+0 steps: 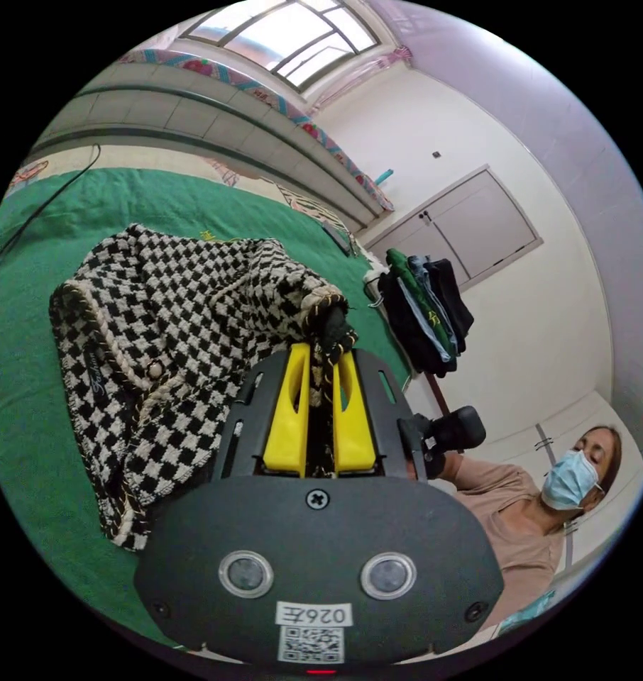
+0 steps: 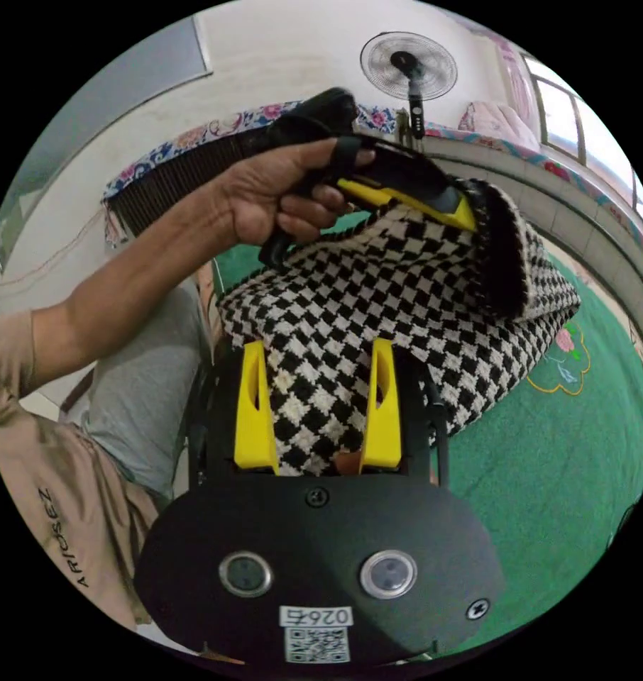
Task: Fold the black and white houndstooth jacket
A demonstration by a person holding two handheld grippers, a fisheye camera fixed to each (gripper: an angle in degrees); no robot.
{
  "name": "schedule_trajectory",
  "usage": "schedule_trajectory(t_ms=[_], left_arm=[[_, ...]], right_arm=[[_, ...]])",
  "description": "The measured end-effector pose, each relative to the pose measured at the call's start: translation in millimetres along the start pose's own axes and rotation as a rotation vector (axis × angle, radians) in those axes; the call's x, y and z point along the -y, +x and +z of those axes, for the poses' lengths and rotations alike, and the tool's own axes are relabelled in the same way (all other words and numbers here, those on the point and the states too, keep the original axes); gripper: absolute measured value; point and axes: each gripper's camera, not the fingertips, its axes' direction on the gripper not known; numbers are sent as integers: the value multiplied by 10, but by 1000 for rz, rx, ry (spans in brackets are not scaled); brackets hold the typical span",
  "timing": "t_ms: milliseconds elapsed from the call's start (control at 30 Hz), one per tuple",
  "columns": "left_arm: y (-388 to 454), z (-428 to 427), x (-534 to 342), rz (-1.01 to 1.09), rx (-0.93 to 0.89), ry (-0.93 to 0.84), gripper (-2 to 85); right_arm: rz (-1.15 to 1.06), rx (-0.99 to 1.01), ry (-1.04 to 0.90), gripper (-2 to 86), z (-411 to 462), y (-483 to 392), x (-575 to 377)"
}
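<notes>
The black and white houndstooth jacket [image 1: 187, 298] lies bunched on a green bed cover [image 1: 158, 198]. My left gripper [image 1: 321, 347] is shut on the jacket's dark braided edge and holds that corner up. The right gripper [image 1: 453, 425] shows as a dark shape beside it, in the person's hand. In the right gripper view, my right gripper [image 2: 318, 347] stands open, its yellow jaws wide apart with jacket cloth [image 2: 421, 298] lying between them. Above it, a hand [image 2: 279, 191] holds the left gripper [image 2: 463, 209], clamped on the raised jacket edge.
A person in a face mask [image 1: 541, 496] sits at the bed's side. Dark clothes [image 1: 428, 312] hang near the cupboard doors [image 1: 470, 227]. A cable [image 1: 37, 206] crosses the cover. A fan [image 2: 408, 65] stands behind the bed. More green cover [image 2: 570, 454] spreads to the right.
</notes>
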Motion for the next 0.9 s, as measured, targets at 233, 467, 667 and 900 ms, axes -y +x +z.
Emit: schedule_trajectory(t_ms=[233, 467, 667, 900], left_arm=[[8, -104, -26, -46, -69, 56, 51], [18, -260, 69, -95, -153, 121, 50], [390, 190, 478, -66, -242, 82, 50], [1833, 2057, 871, 389, -130, -519, 67]], right_arm=[[111, 185, 64, 38, -220, 455, -317], [371, 480, 170, -11, -576, 1319, -937], [540, 432, 281, -15, -1184, 1764, -1685], [1073, 323, 1006, -9, -2103, 2039, -3358]])
